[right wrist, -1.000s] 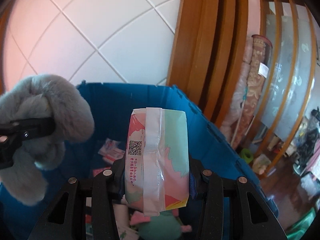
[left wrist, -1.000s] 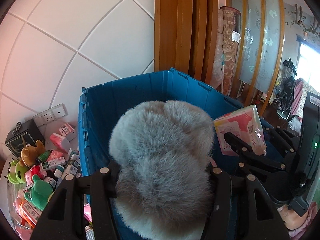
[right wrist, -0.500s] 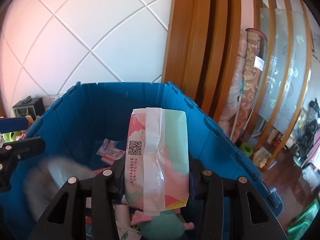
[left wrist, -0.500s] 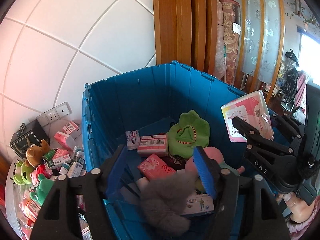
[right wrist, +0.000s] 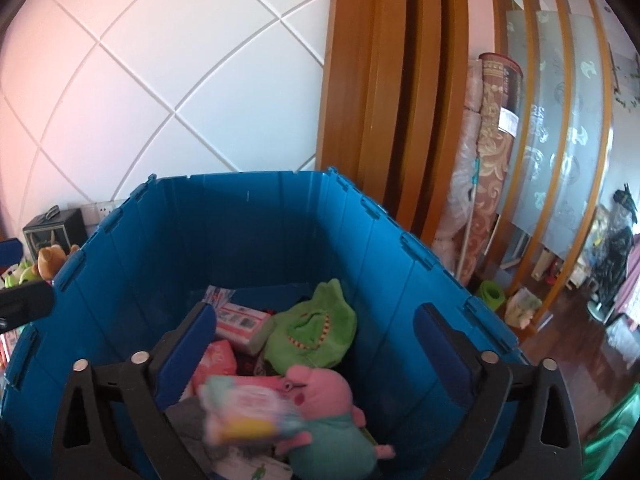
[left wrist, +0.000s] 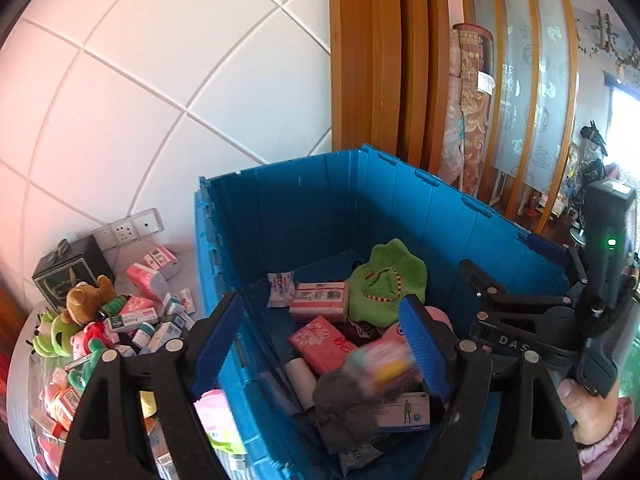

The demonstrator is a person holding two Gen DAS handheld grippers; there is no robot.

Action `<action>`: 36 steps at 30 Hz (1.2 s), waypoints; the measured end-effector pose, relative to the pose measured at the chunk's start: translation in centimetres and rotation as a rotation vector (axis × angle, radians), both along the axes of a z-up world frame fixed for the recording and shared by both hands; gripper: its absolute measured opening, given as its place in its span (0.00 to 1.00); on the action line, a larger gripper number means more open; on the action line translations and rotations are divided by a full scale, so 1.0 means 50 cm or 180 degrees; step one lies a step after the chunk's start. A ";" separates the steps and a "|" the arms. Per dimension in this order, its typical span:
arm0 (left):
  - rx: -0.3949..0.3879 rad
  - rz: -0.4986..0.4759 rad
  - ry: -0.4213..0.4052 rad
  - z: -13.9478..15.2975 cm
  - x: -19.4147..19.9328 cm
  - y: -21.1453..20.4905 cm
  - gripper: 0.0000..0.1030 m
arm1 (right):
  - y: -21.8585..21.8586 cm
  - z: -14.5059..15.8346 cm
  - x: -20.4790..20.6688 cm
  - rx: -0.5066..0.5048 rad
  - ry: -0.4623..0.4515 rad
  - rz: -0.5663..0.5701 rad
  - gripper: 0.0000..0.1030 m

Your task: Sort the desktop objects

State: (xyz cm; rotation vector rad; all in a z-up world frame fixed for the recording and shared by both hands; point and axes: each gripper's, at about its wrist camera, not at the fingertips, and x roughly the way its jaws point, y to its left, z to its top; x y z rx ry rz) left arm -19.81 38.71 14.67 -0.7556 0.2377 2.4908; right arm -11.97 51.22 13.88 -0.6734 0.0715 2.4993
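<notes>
Blue-padded jaws of the right gripper (right wrist: 312, 356) are spreading wide, pressing on nothing; a blurred pink tissue pack (right wrist: 248, 416) lies loose below them in the blue crate (right wrist: 248, 224). The left gripper (left wrist: 320, 344) is also opening, empty, above a grey plush (left wrist: 344, 408) in the crate. Beyond stands a tiled wall (left wrist: 168, 80).

White tiled wall (left wrist: 168, 92) behind, crossed by diagonal grout lines. Wall sockets (left wrist: 128, 229) low on it. Orange-brown wooden frame (right wrist: 384, 92) upright beside the tiles. Rolled patterned carpet (right wrist: 494, 152) leaning against frosted glass panels (right wrist: 560, 120). Dark wooden floor (right wrist: 576, 336) at far right, with a green roll (right wrist: 491, 295) standing on it.
</notes>
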 end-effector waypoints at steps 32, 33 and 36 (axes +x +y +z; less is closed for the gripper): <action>0.0075 0.0319 0.0330 -0.011 0.070 -0.075 0.99 | -0.113 0.023 0.075 -0.0021 -0.0062 0.0087 1.00; 0.0077 0.0320 0.0322 -0.011 0.068 -0.076 0.99 | -0.112 0.023 0.073 -0.0025 -0.0065 0.0086 1.00; 0.0118 0.0341 0.0302 -0.013 0.065 -0.082 0.99 | -0.110 0.019 0.071 -0.0039 -0.0083 0.0084 1.00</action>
